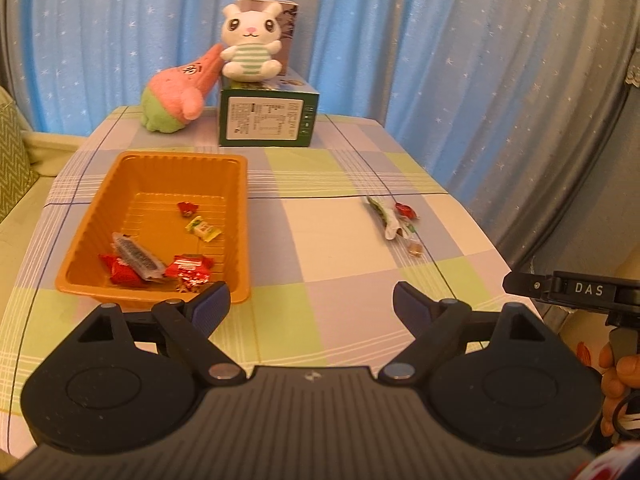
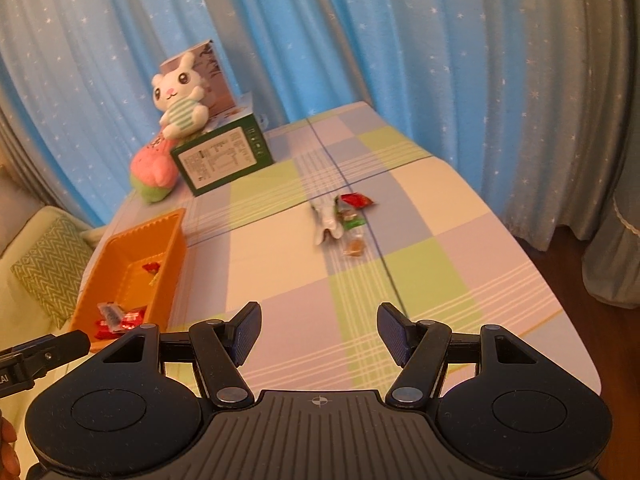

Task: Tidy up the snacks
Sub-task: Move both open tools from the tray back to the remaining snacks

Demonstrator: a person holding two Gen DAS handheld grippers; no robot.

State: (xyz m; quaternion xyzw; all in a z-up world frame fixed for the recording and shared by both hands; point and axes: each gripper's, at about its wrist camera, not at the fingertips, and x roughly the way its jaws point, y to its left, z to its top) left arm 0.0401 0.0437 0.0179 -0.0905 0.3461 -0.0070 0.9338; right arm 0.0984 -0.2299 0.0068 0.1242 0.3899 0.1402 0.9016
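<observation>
Checked desk (image 2: 280,248), blue curtain behind. Orange tray (image 1: 120,208) at left, holding some wrapped snacks. Loose snack cluster (image 2: 344,220) at right, well apart. Left gripper (image 1: 311,300) and right gripper (image 2: 319,332): fingers parted, empty. Recommended: approach the cluster from above, pinch one wrapper (not several).

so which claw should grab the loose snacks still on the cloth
Probably the right claw: it is open and empty, with the loose snacks almost straight ahead. The left claw sits by the orange tray.
</observation>
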